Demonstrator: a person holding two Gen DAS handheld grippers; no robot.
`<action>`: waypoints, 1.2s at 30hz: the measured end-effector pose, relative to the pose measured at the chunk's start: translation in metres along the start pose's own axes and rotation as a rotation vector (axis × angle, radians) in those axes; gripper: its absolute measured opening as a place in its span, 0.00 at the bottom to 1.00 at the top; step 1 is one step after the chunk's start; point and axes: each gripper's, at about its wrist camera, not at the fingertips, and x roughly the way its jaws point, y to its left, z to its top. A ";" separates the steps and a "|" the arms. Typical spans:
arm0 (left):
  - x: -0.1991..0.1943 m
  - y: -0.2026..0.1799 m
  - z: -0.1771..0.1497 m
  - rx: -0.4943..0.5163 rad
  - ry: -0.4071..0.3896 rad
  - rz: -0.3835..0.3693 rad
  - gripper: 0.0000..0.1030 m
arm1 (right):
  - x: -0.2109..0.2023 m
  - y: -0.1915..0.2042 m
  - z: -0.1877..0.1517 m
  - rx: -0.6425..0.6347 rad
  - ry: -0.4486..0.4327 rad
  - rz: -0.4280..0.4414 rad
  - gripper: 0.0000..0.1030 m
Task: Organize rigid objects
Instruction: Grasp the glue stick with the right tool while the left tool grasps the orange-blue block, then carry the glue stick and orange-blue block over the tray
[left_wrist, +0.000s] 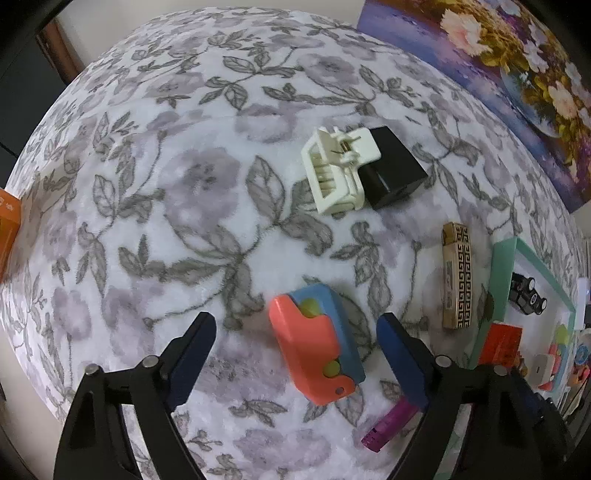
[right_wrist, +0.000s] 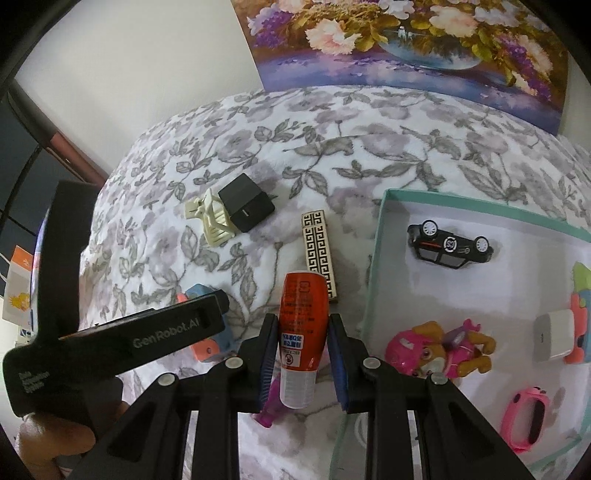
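Between the spread fingers of the left gripper (left_wrist: 295, 332), a coral-and-blue toy (left_wrist: 317, 343) lies on the floral cloth (left_wrist: 147, 221) of the tabletop, untouched by either pad; the jaws stand apart around it. Just beyond the gripper sit a cream hair clip (left_wrist: 338, 170) and a black block (left_wrist: 397, 171), touching one another. Off its right finger lies a gold patterned box (left_wrist: 458, 277), and close under that finger a purple piece (left_wrist: 388, 428). The right gripper (right_wrist: 303, 350) is clenched on an orange-labelled bottle (right_wrist: 301, 321), held above the cloth. To its right, the teal-rimmed tray (right_wrist: 373, 280) holds an overturned black toy car (right_wrist: 448, 245), a pink puppy figure (right_wrist: 439, 349) and a pink watch (right_wrist: 524, 421).
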 end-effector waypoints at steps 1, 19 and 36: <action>0.001 -0.002 0.000 0.004 0.003 0.001 0.86 | -0.001 -0.001 0.000 -0.001 -0.001 -0.003 0.28; 0.006 -0.034 -0.017 0.049 -0.003 -0.016 0.44 | -0.016 -0.016 0.003 0.036 -0.029 0.011 0.28; -0.081 -0.053 -0.019 0.111 -0.197 -0.078 0.42 | -0.059 -0.067 0.003 0.148 -0.107 0.027 0.28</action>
